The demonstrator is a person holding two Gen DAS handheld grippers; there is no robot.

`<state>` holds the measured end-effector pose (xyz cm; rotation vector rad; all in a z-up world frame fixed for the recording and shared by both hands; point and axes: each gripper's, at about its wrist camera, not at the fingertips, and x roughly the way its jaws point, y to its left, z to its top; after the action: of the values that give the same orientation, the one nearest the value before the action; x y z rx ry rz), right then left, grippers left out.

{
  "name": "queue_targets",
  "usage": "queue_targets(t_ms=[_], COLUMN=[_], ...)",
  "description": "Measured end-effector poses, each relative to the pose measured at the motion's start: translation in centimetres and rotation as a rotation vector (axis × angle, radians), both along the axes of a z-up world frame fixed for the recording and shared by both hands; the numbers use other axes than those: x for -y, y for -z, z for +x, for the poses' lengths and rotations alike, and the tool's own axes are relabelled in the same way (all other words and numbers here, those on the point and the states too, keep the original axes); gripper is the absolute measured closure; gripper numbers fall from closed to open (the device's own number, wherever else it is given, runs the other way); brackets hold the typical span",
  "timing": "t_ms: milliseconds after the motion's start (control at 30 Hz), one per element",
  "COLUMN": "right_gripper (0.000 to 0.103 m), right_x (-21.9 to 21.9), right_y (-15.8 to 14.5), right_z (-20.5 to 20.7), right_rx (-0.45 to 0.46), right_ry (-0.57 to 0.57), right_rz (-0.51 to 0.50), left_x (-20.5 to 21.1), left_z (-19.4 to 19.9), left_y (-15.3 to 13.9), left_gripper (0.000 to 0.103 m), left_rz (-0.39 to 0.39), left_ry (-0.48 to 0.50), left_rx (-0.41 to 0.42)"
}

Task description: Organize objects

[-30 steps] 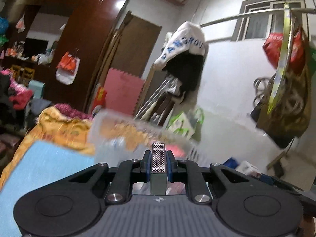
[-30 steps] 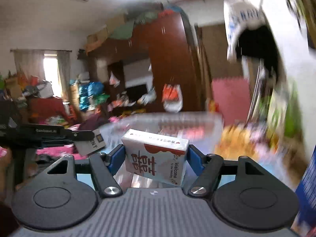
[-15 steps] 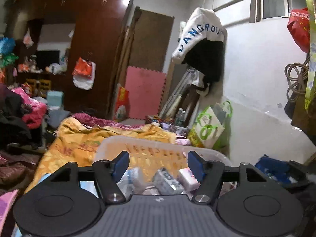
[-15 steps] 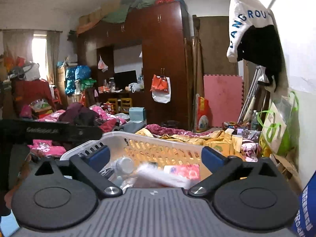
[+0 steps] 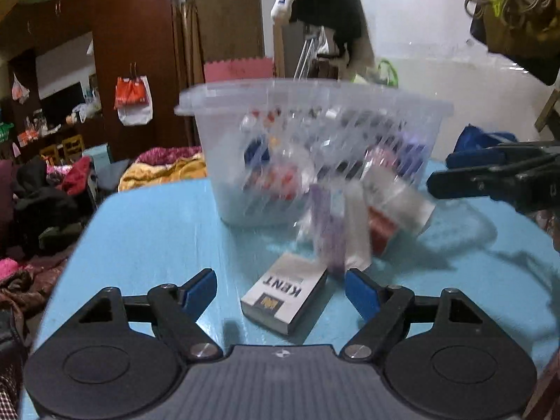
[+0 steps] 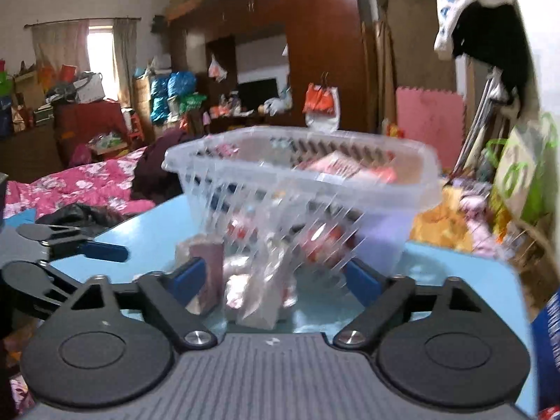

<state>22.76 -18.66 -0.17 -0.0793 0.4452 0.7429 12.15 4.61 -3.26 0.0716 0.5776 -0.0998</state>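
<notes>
A tall dark-red wardrobe (image 6: 315, 52) fills the far wall, and everything else sits around it. Left of it, a curtained window (image 6: 99, 59) lets in daylight above stacked boxes and bags. In its open middle bay sits a dark TV (image 6: 257, 92). An orange-and-white bag (image 6: 320, 105) hangs on its front. Right of it stands a brown door (image 6: 409, 52), with a pink foam mat (image 6: 428, 112) leaning low against the wall. Farther right, a white-and-black garment (image 6: 479, 10) hangs against the white wall (image 5: 420, 17). In front of the wardrobe, to the left, lies a bed with a pink floral quilt (image 6: 70, 185). The blue tabletop (image 5: 157, 227) is nearest, below it all.
</notes>
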Motion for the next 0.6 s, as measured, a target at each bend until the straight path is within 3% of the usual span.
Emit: queue_targets(t_ms=[67,167,200,233,300,467,600], right_gripper=[0.02,0.035,0.046,0.055,0.066,0.067,0.067], right_x=[-0.9,-1.7,-1.8,-2.1,-2.3,-1.7,0.1], right_y=[0.8,1.5,1.6,1.8,2.2,2.3,1.4], right_z=[0.0,0.6,0.7,0.8,0.6,-0.9,-2.1], right_rx=[0.0,-0.022,-0.035,-0.045,-0.039,0.01,0.036], right_ry=[0.005,-0.002,-0.008,-0.014,-0.016,-0.009,-0.002], right_rz=[-0.036,-0.047,-0.051,-0.063,-0.09,-0.092,-0.017], left_x=[-0.3,-0.5,-0.4,-0.3,0.2,0.4,0.1], left_z=[0.2,0.4,0.6,0.8,0.4,-0.8,-2.3], left_y=[0.4,0.4,0.5,0.7,0.7,0.7,-0.5], left_gripper=[0.02,0.024,0.029,0.043,0.05,0.055,0.055], left_rz=[-0.024,-0.013,-0.007,0.001,0.024,0.006,-0.049], left_ry=[0.008,-0.007,-0.011,-0.003,0.007,0.045,0.055], left_rx=[-0.035,-0.032,-0.048,-0.068,-0.055,-0.019,0.041])
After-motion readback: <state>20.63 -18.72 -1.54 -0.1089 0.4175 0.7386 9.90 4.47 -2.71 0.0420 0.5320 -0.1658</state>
